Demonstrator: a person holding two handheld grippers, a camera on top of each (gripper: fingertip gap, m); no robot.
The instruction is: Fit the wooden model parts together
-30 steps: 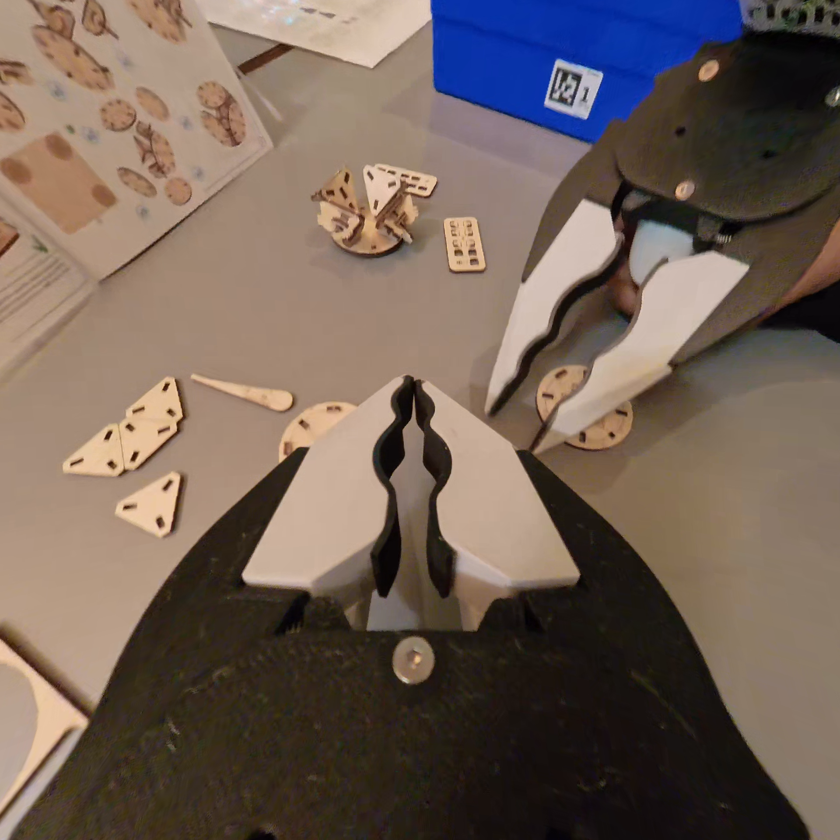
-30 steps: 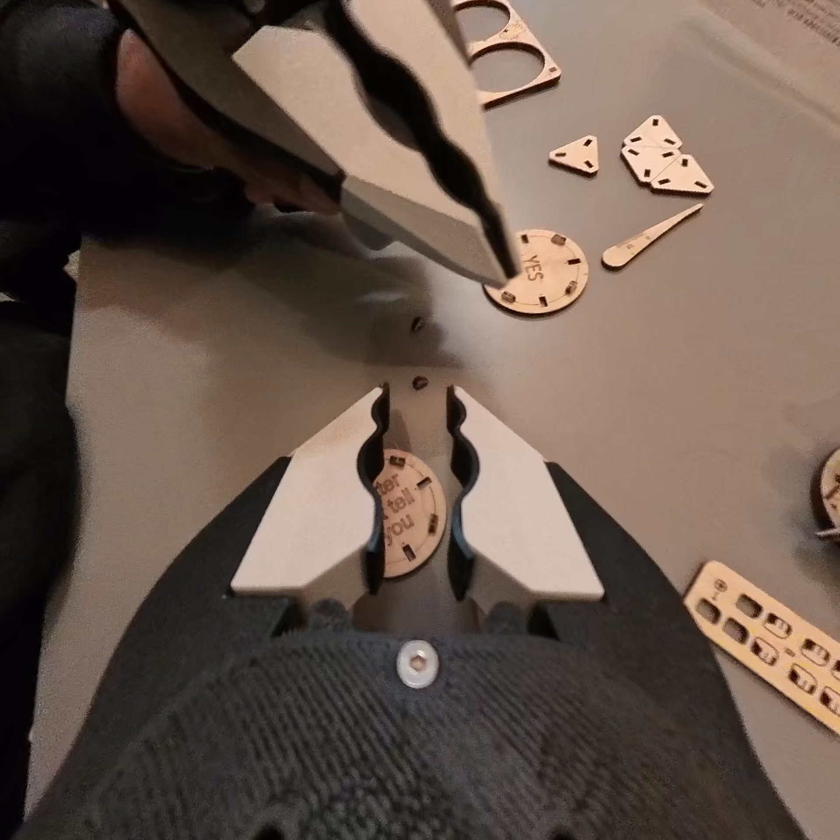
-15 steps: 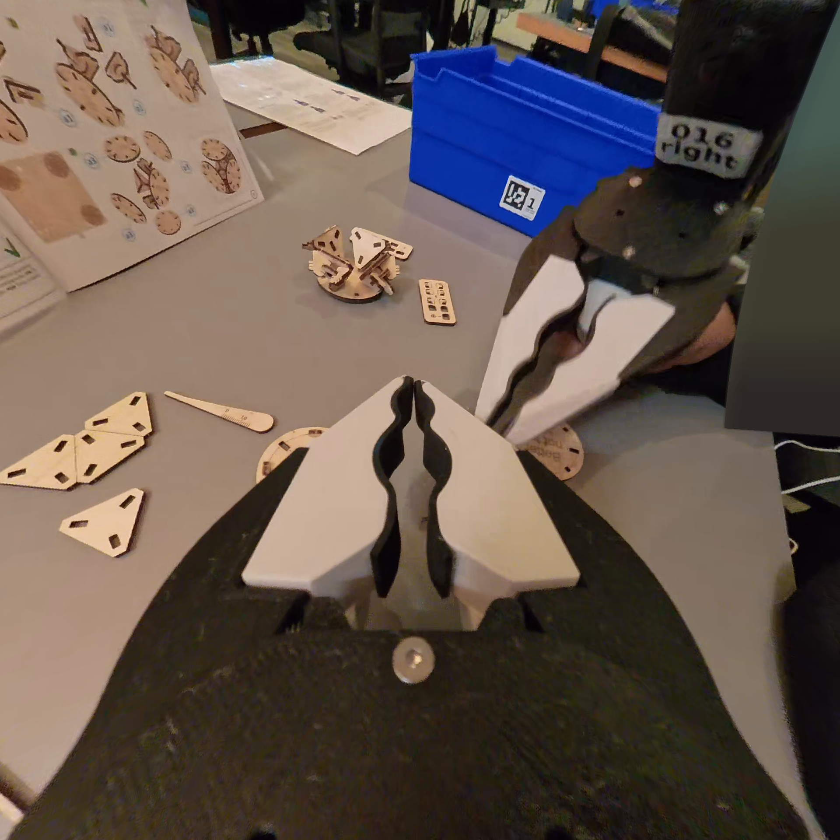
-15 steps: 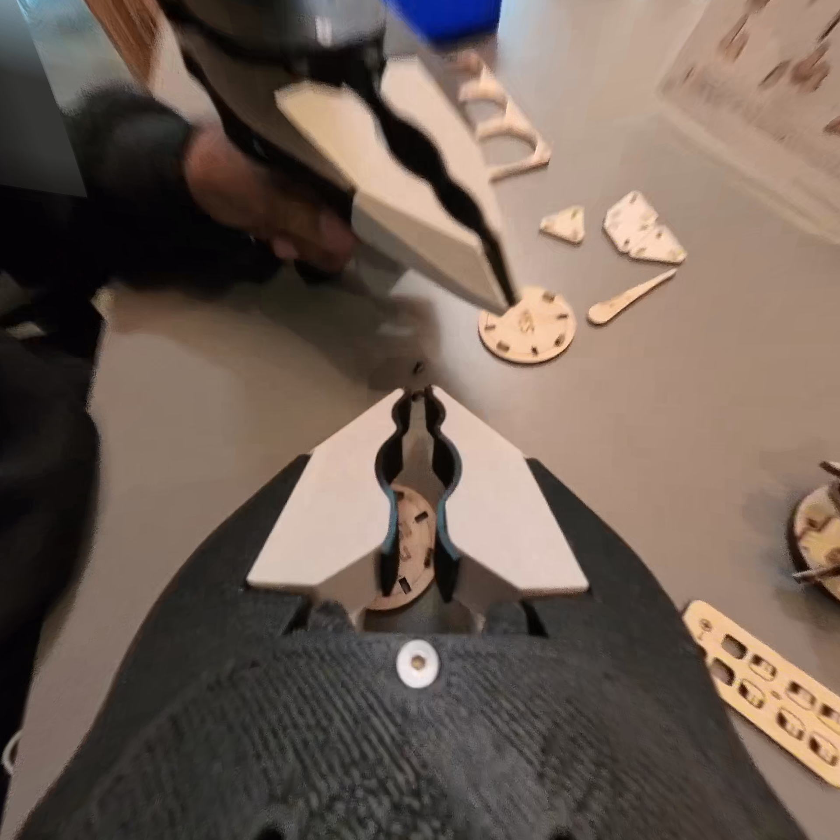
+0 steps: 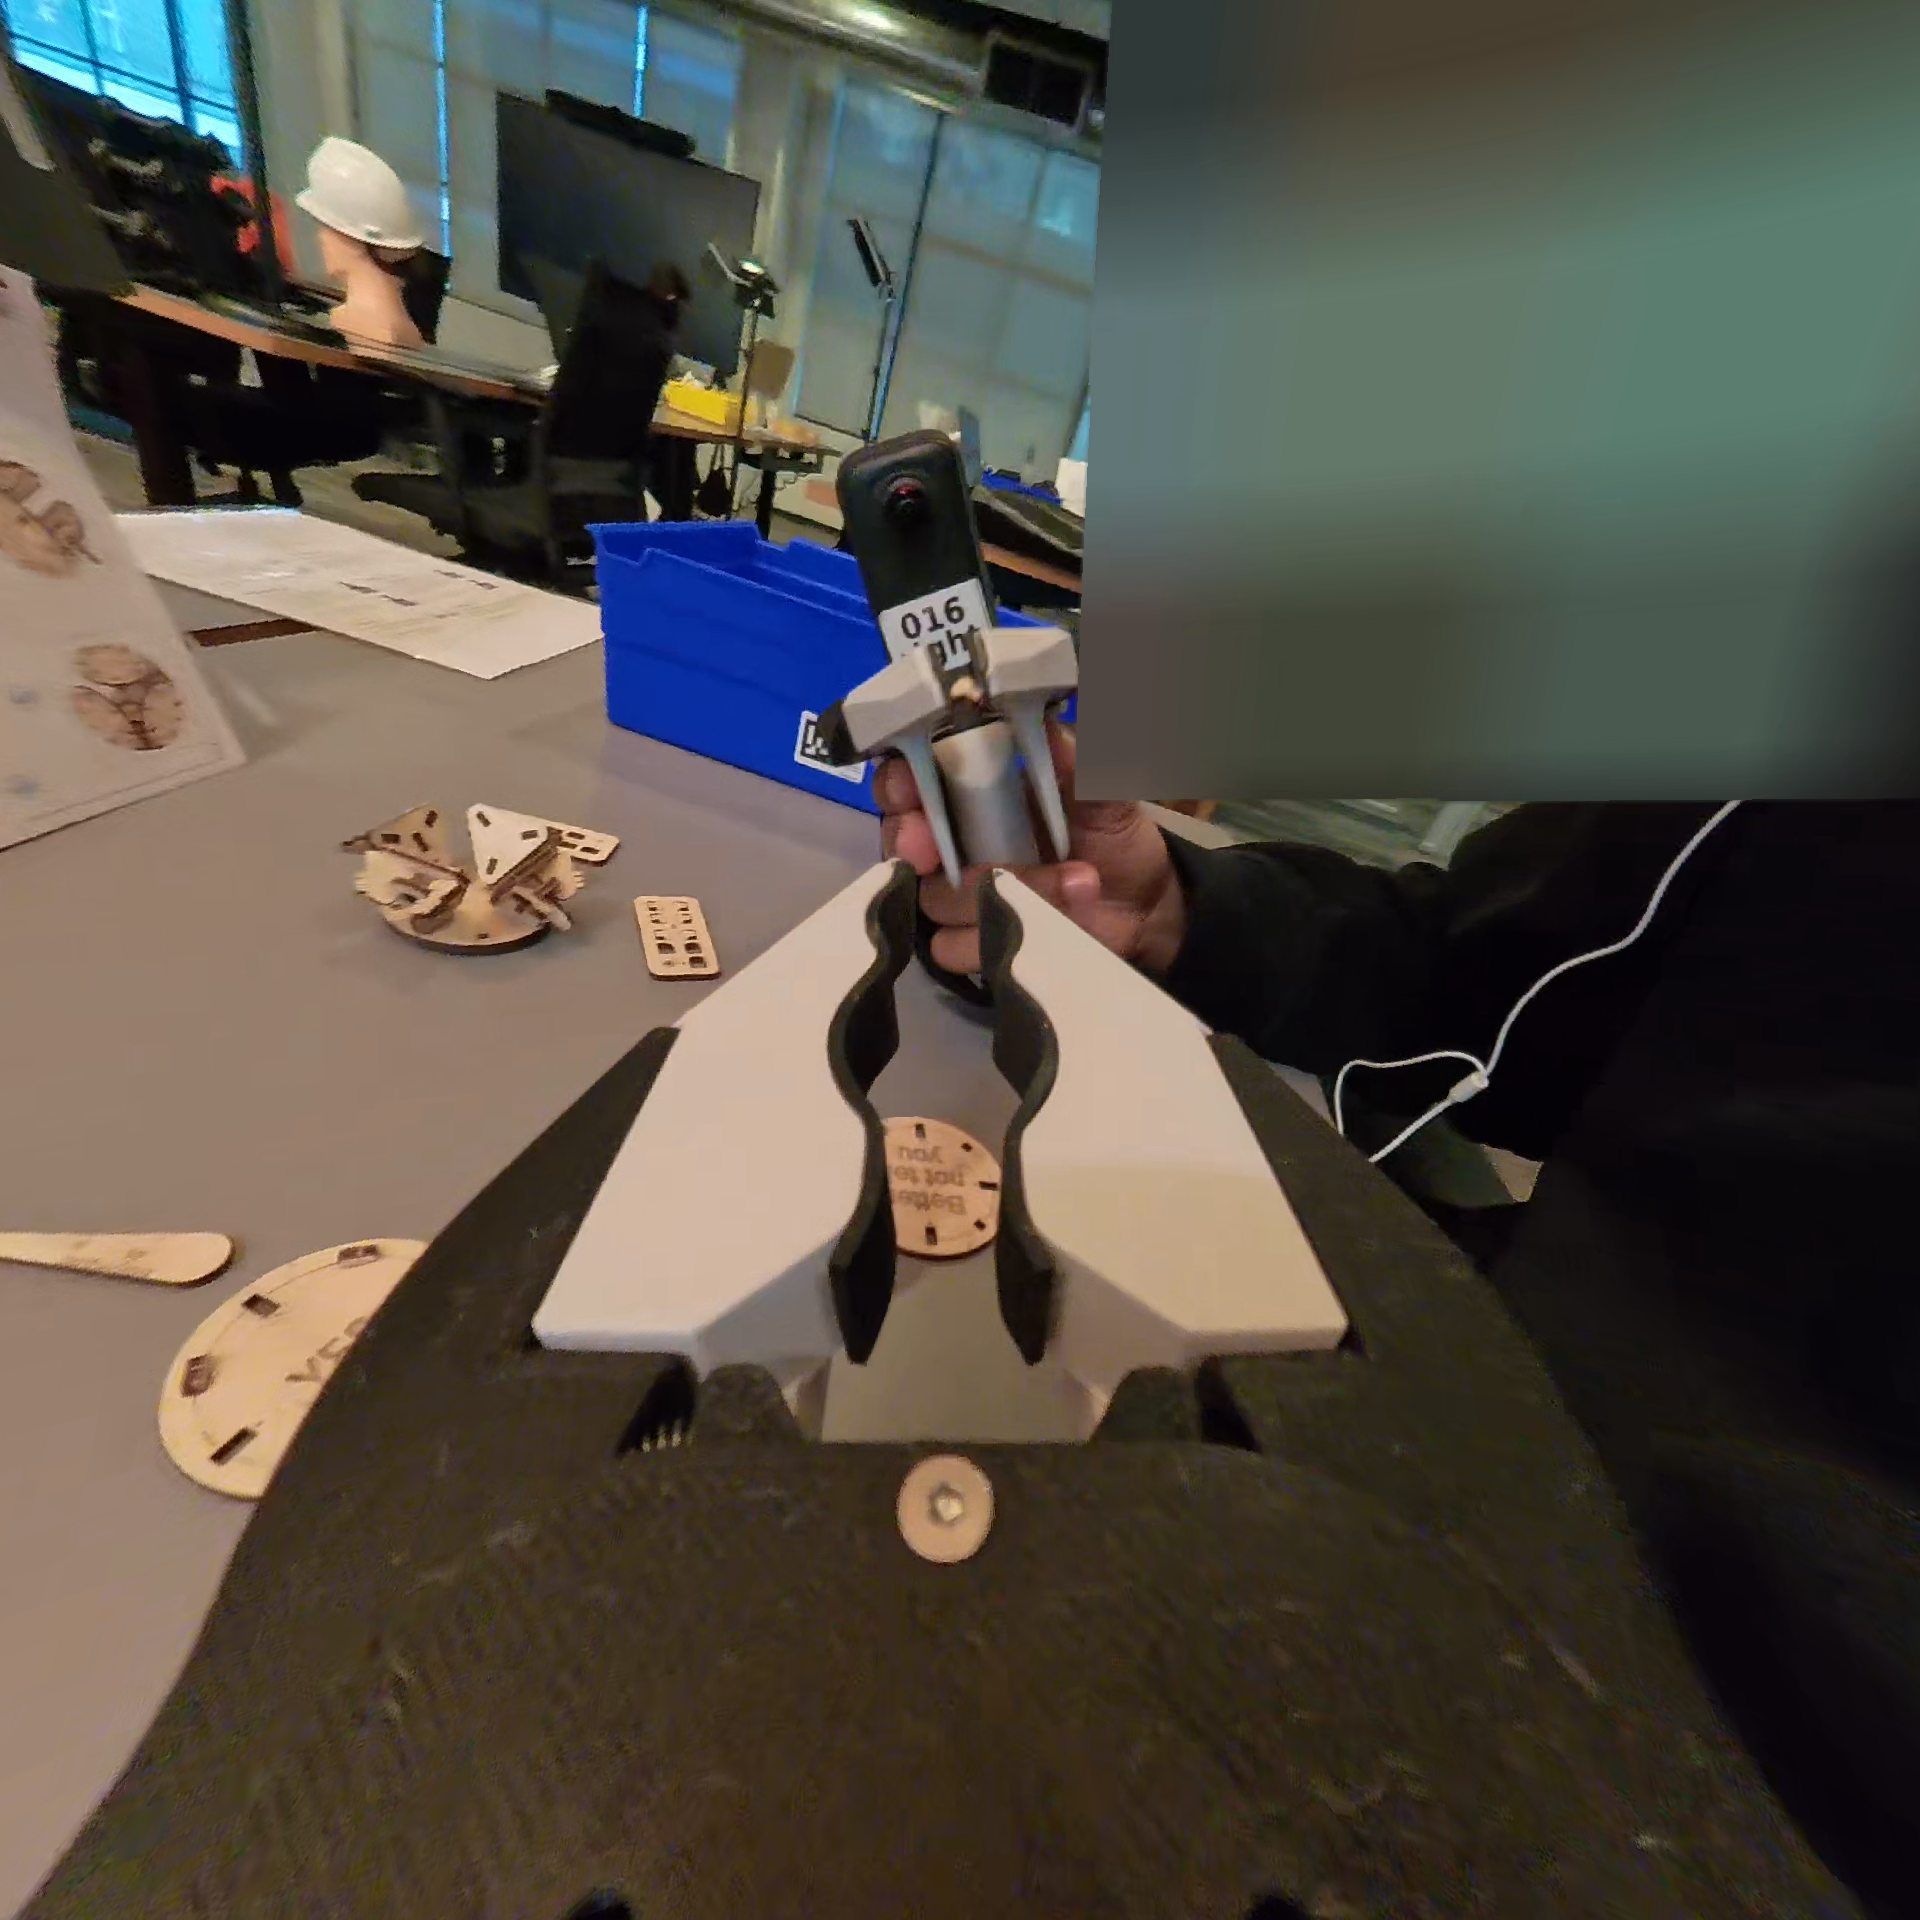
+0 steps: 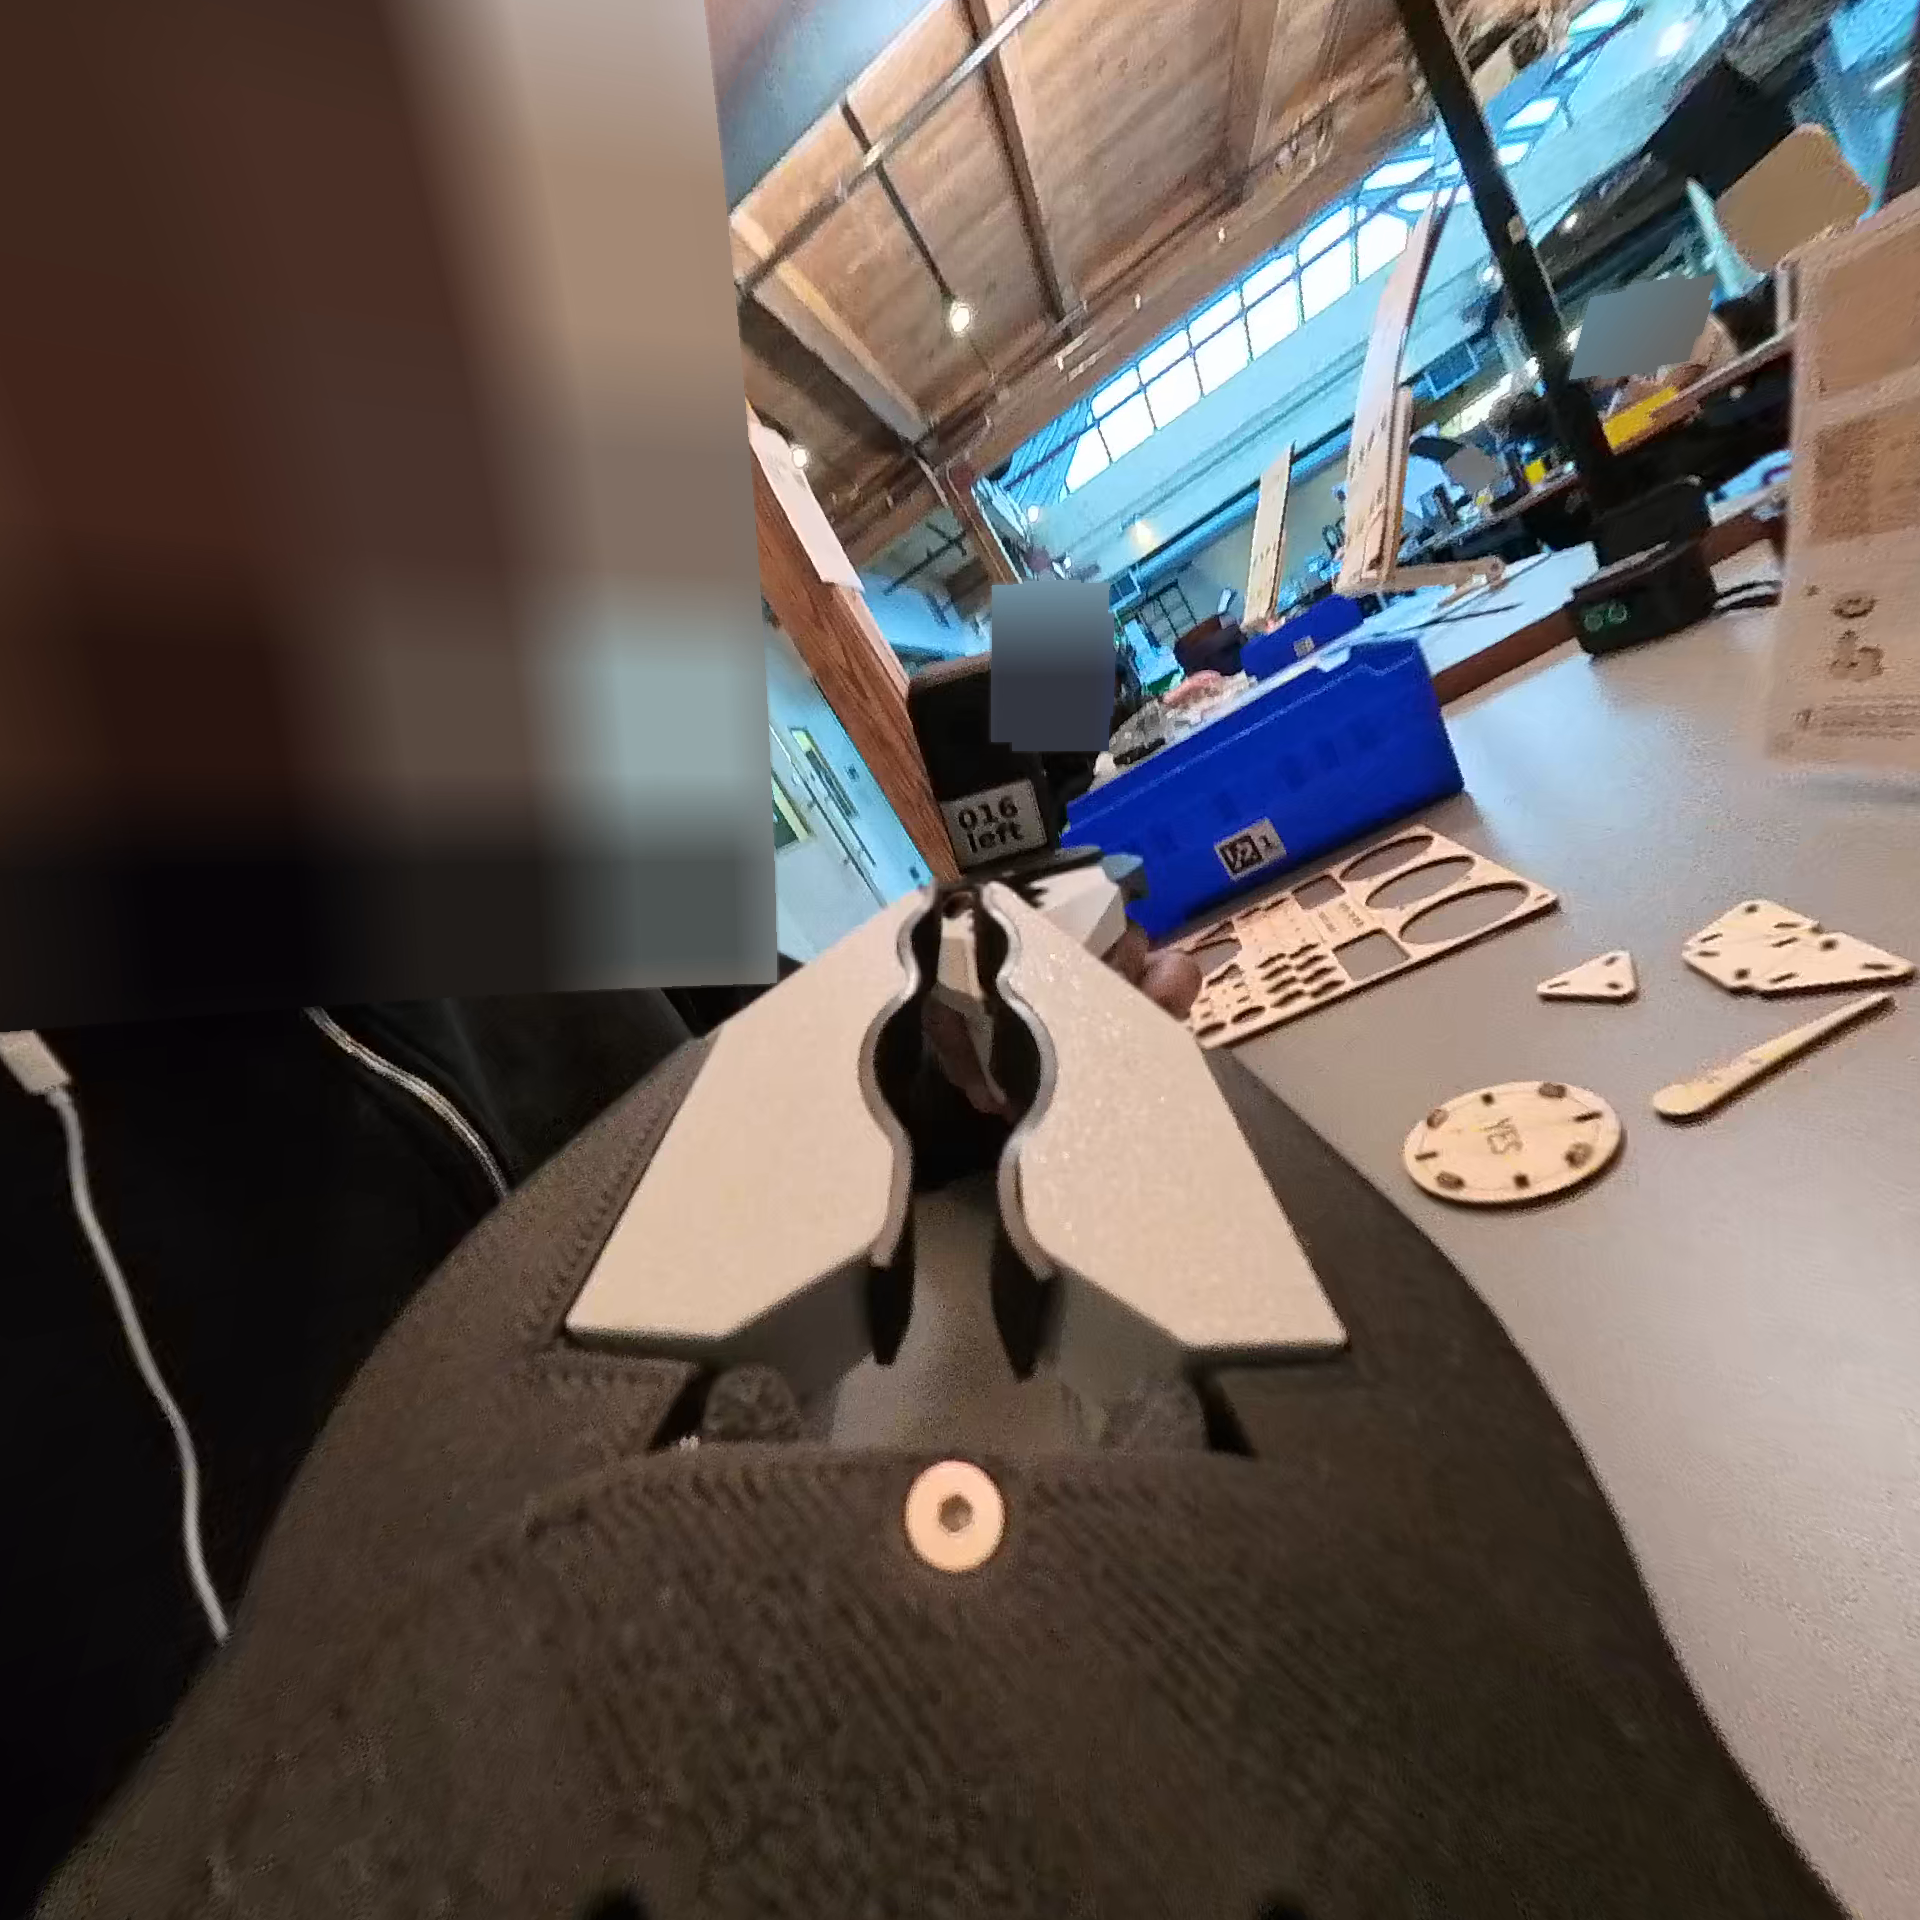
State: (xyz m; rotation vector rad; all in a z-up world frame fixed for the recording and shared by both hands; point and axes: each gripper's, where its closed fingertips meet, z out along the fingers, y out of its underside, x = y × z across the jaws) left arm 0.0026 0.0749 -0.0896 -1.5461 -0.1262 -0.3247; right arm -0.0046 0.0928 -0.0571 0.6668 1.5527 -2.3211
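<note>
My left gripper (image 5: 945, 878) is raised over the grey table (image 5: 260, 1039) with its jaws slightly apart and nothing between them. A round wooden disc with writing (image 5: 940, 1190) lies flat on the table below and shows through the gap. My right gripper (image 6: 961, 904) is shut and lifted, pointing at the left gripper. In the left wrist view the right gripper (image 5: 968, 675) faces the camera, a hand (image 5: 1101, 894) around its handle, and a small pale wooden piece (image 5: 969, 686) sits pinched at its tips.
A second slotted disc (image 6: 1512, 1143), a wooden stick (image 6: 1766, 1055), triangular pieces (image 6: 1797, 956) and a cut-out sheet (image 6: 1371, 945) lie on the table. A part-built wooden assembly (image 5: 468, 883), a slotted strip (image 5: 675, 935) and a blue bin (image 5: 727, 665) stand farther off. Tip to tip, the grippers are about 4 cm apart.
The right gripper closed down at the table by the small loose bits, then rose and tipped up to face the left one. The left gripper also tipped up and its jaws parted slightly.
</note>
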